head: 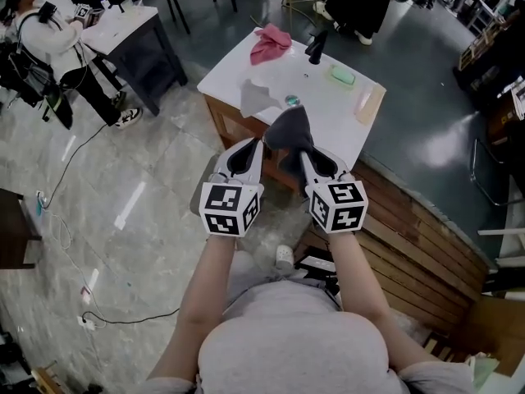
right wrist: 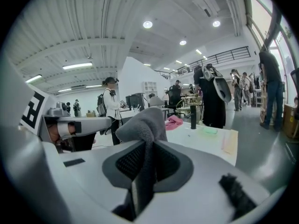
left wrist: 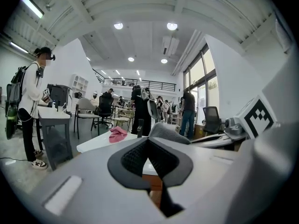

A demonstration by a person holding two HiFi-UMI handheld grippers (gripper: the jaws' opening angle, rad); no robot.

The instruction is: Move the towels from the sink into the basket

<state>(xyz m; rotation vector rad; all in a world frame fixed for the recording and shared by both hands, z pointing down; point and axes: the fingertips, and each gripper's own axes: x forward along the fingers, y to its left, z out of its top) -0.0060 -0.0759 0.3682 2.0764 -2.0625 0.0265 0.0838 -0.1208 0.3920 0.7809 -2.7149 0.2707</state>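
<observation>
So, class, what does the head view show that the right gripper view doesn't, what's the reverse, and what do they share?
Only the head view: the person's forearms and the light grey cloth on the white counter. Only the right gripper view: ceiling lights, and the right gripper with its jaws clamped on the dark grey towel. Both: that towel, the pink towel, the black faucet.

Open floor (head: 139,179) lies left of the left gripper (head: 253,146); ahead, counter (head: 328,113) with upright faucet (head: 317,48); wooden slats (head: 422,232) bound the right.
</observation>
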